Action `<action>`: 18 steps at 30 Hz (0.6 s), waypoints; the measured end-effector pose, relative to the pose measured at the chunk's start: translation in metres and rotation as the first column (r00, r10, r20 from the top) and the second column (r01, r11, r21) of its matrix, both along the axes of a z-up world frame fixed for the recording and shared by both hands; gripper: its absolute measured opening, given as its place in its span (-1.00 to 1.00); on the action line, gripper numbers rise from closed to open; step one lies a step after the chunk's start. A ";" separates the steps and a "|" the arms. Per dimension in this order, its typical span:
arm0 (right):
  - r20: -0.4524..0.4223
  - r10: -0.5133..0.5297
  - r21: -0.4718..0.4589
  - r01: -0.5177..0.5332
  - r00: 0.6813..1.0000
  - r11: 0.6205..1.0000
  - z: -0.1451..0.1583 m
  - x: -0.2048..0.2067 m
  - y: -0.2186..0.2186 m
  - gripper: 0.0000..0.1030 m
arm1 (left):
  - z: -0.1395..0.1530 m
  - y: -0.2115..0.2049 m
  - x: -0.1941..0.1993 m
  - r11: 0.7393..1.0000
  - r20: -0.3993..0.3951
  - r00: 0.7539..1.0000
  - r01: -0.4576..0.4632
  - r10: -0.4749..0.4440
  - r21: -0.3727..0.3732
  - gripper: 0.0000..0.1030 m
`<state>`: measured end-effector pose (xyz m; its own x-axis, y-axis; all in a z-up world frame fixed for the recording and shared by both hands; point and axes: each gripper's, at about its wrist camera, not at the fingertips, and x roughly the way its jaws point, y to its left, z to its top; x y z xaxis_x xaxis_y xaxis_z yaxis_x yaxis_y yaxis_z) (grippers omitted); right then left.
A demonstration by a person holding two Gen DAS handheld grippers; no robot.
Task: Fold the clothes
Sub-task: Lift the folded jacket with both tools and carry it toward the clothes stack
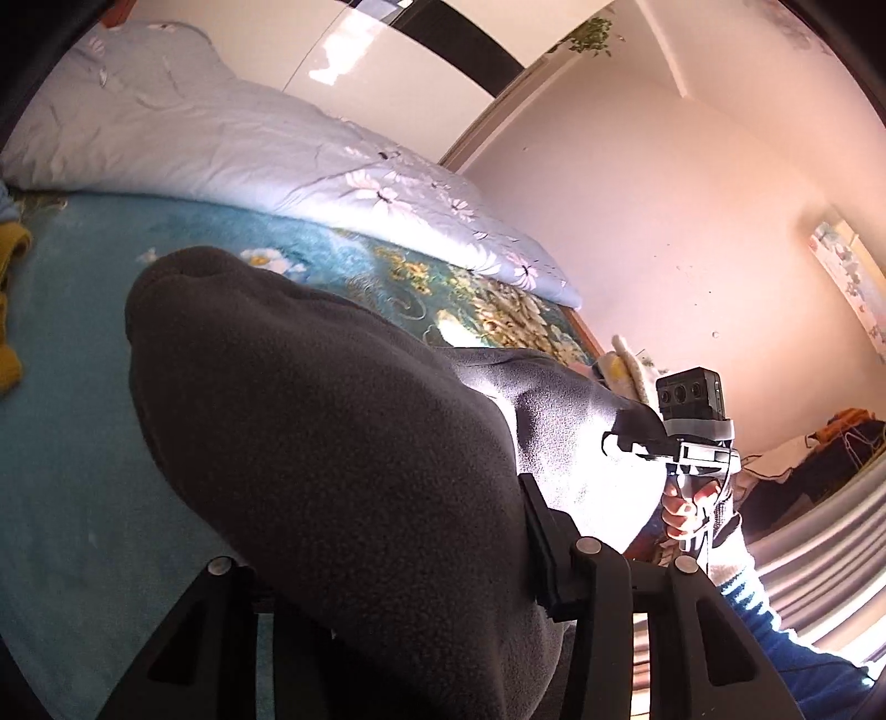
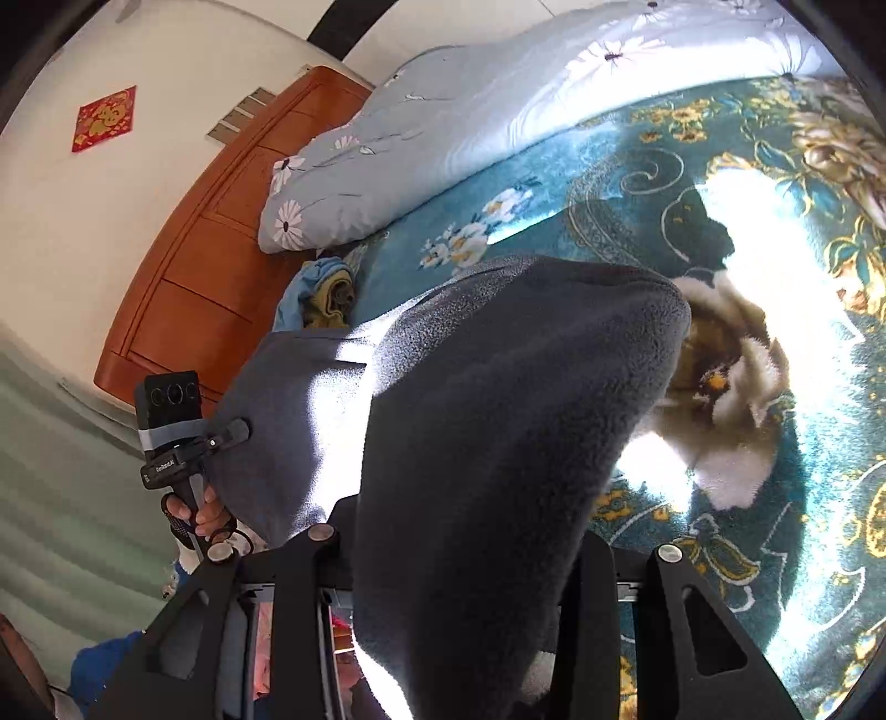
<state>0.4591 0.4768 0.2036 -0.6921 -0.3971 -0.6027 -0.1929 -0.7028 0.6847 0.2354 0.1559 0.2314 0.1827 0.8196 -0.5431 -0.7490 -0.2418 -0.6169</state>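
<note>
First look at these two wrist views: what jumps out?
A dark grey fleece garment fills the middle of both views, stretched between the two grippers above the bed, each with its jaws shut on it. Under it lies a teal floral blanket, with a pale blue flowered quilt bunched along the far side. Harsh sun glares on the fleece and blanket.

Hard daylight falls in patches in both views: it blows out to white on the dark fleece garment (image 1: 343, 443) (image 2: 498, 421) and on the teal floral blanket (image 2: 764, 232), with deep shadow beside. The glossy wardrobe (image 1: 354, 50) shows glare. Fisheye distortion bends straight lines near the dark vignetted edges. Close fleece looks soft; the pink-tinted wall (image 1: 664, 221) looks washed.
</note>
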 end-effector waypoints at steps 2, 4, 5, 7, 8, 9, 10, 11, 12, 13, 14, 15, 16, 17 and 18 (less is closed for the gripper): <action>-0.041 -0.010 0.022 0.011 0.999 1.000 0.020 0.015 0.002 -0.21 | 0.024 0.013 0.013 0.999 -0.033 0.999 0.031 -0.030 0.031 -0.09; -0.076 -0.025 0.050 0.029 0.997 0.998 0.041 0.033 0.006 -0.20 | 0.049 0.026 0.027 0.996 -0.068 0.996 0.064 -0.060 0.061 -0.09; -0.093 -0.032 0.064 0.038 0.995 0.997 0.052 0.043 0.008 -0.20 | 0.061 0.032 0.034 0.994 -0.085 0.994 0.080 -0.074 0.075 -0.09; -0.128 -0.048 0.093 0.060 0.991 0.994 0.074 0.064 0.014 -0.21 | 0.085 0.045 0.047 0.988 -0.121 0.987 0.114 -0.101 0.103 -0.09; -0.146 -0.057 0.111 0.073 0.988 0.991 0.086 0.076 0.017 -0.21 | 0.097 0.052 0.054 0.984 -0.139 0.984 0.131 -0.115 0.117 -0.09; -0.161 -0.067 0.126 0.088 0.985 0.988 0.097 0.089 0.022 -0.21 | 0.109 0.058 0.061 0.980 -0.157 0.979 0.149 -0.128 0.130 -0.09; -0.173 -0.080 0.138 0.105 0.982 0.985 0.108 0.102 0.027 -0.21 | 0.121 0.065 0.067 0.976 -0.175 0.975 0.166 -0.140 0.143 -0.09; -0.182 -0.097 0.149 0.125 0.978 0.981 0.118 0.117 0.033 -0.21 | 0.133 0.071 0.074 0.971 -0.193 0.969 0.183 -0.152 0.156 -0.09; -0.188 -0.117 0.160 0.148 0.975 0.976 0.127 0.132 0.041 -0.21 | 0.145 0.082 0.082 0.964 -0.209 0.963 0.206 -0.170 0.166 -0.09; -0.192 -0.139 0.171 0.172 0.971 0.970 0.136 0.148 0.049 -0.21 | 0.153 0.098 0.091 0.956 -0.221 0.955 0.236 -0.196 0.174 -0.09; -0.197 -0.160 0.182 0.197 0.967 0.964 0.145 0.164 0.057 -0.21 | 0.161 0.116 0.101 0.947 -0.230 0.947 0.266 -0.222 0.179 -0.09; -0.196 -0.185 0.193 0.223 0.963 0.956 0.152 0.180 0.065 -0.20 | 0.168 0.135 0.110 0.938 -0.233 0.940 0.294 -0.249 0.184 -0.09; -0.192 -0.212 0.204 0.250 0.958 0.947 0.159 0.196 0.074 -0.20 | 0.174 0.156 0.120 0.928 -0.229 0.933 0.321 -0.276 0.189 -0.09; -0.184 -0.243 0.211 0.279 0.952 0.937 0.165 0.211 0.083 -0.20 | 0.179 0.177 0.129 0.918 -0.221 0.927 0.346 -0.303 0.196 -0.09; -0.175 -0.275 0.217 0.309 0.945 0.926 0.170 0.226 0.092 -0.20 | 0.183 0.198 0.138 0.908 -0.213 0.921 0.368 -0.326 0.202 -0.09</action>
